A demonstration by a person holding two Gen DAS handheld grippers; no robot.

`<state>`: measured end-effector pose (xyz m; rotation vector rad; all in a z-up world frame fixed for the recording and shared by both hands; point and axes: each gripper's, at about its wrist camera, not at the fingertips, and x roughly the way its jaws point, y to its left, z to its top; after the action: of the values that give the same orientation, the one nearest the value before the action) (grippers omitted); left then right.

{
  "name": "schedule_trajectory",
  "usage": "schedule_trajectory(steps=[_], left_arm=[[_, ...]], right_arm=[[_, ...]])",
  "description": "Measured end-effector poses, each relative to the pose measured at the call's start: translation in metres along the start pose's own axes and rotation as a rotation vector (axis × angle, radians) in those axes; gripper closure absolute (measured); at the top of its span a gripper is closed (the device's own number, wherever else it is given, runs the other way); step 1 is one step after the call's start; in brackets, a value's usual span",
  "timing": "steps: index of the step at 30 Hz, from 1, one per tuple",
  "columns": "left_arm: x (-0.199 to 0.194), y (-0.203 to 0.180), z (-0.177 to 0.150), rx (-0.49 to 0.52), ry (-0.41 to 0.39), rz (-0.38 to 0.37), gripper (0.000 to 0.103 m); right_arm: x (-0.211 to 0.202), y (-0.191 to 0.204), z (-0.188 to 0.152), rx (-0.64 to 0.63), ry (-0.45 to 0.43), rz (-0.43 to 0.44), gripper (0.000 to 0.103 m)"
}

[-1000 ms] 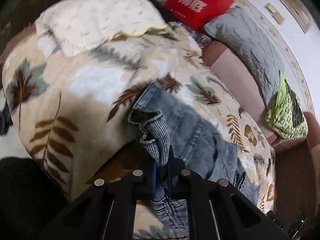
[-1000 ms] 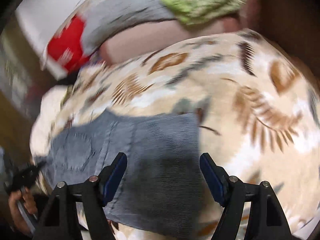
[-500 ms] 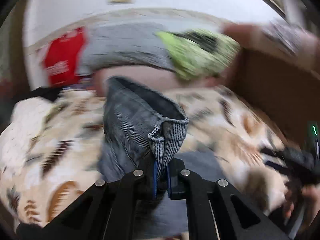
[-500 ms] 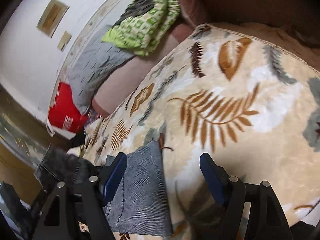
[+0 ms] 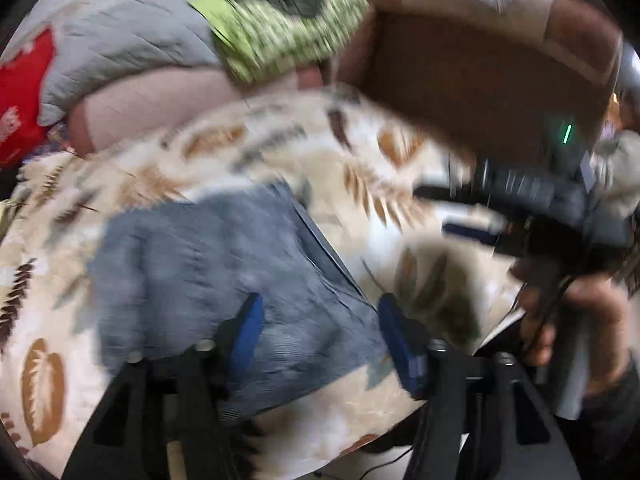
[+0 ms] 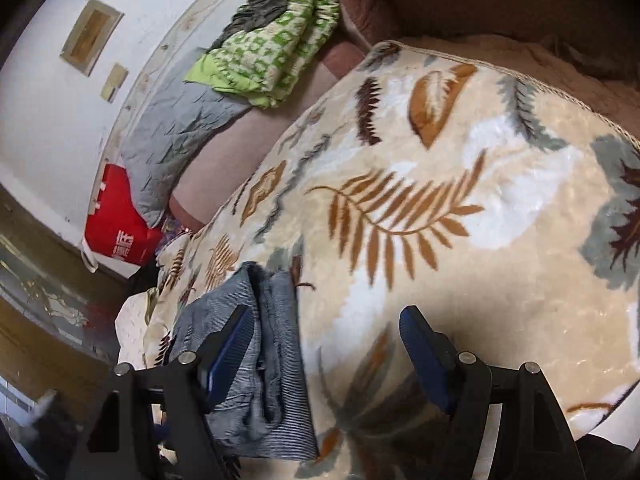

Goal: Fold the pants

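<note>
The grey-blue pants (image 5: 224, 264) lie folded over on the leaf-patterned blanket (image 5: 372, 168). My left gripper (image 5: 318, 308) hovers just above their near part, its jaws opening, the fabric below them and not pinched. The left wrist view is blurred. In the right wrist view the pants (image 6: 272, 360) form a doubled stack at the lower left. My right gripper (image 6: 326, 316) is open over the blanket (image 6: 440, 184), its left finger (image 6: 232, 340) in front of the pants' edge, nothing between the pads. The right gripper (image 5: 472, 232) also shows in the left wrist view, held by a hand (image 5: 576, 320).
A green patterned cloth (image 6: 264, 52) and a grey quilted pillow (image 6: 180, 128) lie at the far side of the bed. A red bag (image 6: 116, 228) stands against the white wall. A brown padded panel (image 5: 480, 92) rises at the right.
My left gripper swung across with the pants' end pinched, laid it over the rest, and its jaws parted. My right gripper shifted off the pants toward the bare blanket.
</note>
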<state>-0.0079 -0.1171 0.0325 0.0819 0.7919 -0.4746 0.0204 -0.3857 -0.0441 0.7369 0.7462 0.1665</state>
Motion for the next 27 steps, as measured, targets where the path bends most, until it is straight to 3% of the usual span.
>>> schedule_trajectory(steps=[2,5,8,10,12,15,16,17,18,23,27], left_arm=[[-0.026,0.021,0.0,-0.052,-0.08,0.015,0.029],[-0.054,0.066,-0.012,-0.143,-0.167,0.18,0.025],[-0.039,0.107,-0.022,-0.232,-0.083,0.293,0.025],[-0.027,0.126,-0.032,-0.284,-0.028,0.308,0.025],[-0.015,0.133,-0.043,-0.3,0.003,0.305,0.025],[-0.007,0.13,-0.05,-0.29,0.001,0.285,0.025],[-0.007,0.128,-0.051,-0.284,0.004,0.273,0.025],[-0.004,0.128,-0.05,-0.28,0.01,0.266,0.025],[-0.006,0.127,-0.049,-0.277,0.007,0.254,0.025],[-0.018,0.134,-0.041,-0.278,-0.081,0.268,0.025],[0.009,0.141,-0.048,-0.291,0.01,0.272,0.024]], right_arm=[[0.0,0.008,-0.004,-0.002,0.037,0.056,0.025],[0.006,0.016,-0.019,0.024,0.133,0.168,0.025],[0.019,0.025,-0.038,0.082,0.261,0.279,0.025],[0.027,0.031,-0.045,0.156,0.317,0.4,0.025],[0.032,0.034,-0.046,0.206,0.316,0.446,0.025],[0.048,0.029,-0.045,0.251,0.285,0.423,0.025],[0.06,0.024,-0.048,0.263,0.317,0.384,0.025],[0.079,0.012,-0.06,0.299,0.394,0.263,0.025],[0.085,0.006,-0.068,0.323,0.405,0.249,0.034],[0.061,0.031,-0.06,0.22,0.341,0.211,0.033],[0.06,0.052,-0.06,0.146,0.356,0.187,0.033]])
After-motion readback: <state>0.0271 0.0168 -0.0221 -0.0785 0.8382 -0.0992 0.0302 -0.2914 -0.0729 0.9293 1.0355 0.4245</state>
